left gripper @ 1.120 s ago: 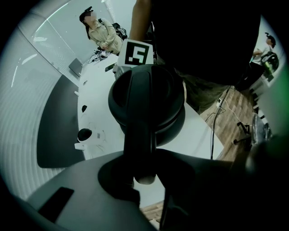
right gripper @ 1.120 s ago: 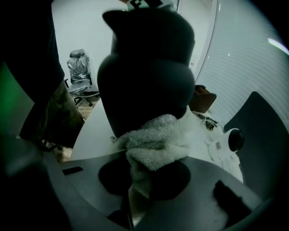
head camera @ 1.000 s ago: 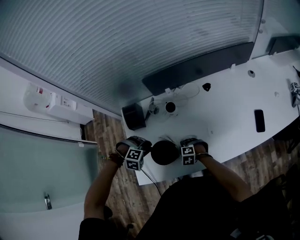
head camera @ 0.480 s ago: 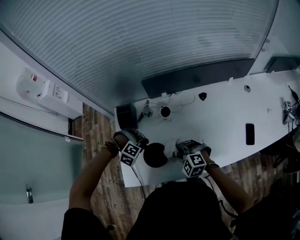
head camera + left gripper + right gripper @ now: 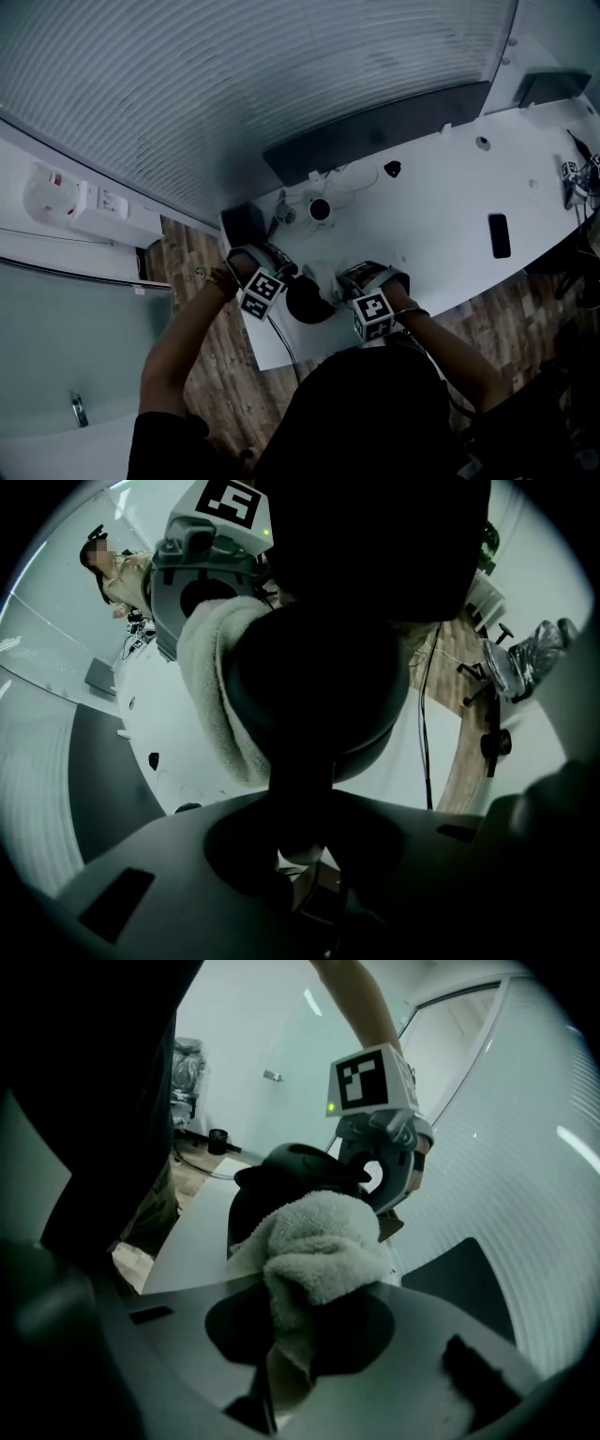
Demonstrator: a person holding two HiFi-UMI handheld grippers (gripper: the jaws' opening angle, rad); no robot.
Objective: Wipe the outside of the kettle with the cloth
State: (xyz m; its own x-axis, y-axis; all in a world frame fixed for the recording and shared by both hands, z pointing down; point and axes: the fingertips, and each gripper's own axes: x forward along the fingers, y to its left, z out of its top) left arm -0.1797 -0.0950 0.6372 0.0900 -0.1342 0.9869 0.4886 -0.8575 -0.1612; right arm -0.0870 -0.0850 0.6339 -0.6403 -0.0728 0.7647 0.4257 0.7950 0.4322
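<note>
Black kettle [image 5: 309, 302] at the near edge of the white desk [image 5: 441, 225], held between both grippers.
The pale cloth [image 5: 319, 1241], pinched in the right gripper [image 5: 281, 1354], lay bunched on the kettle's side and hid its lower body. The left gripper [image 5: 300, 846] was closed narrowly on the dark handle, with the contact lost in shadow.

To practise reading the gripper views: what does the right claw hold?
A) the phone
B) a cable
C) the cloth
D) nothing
C: the right gripper view shows the cloth pinched in the right claw, its bunched end lying against the kettle.
</note>
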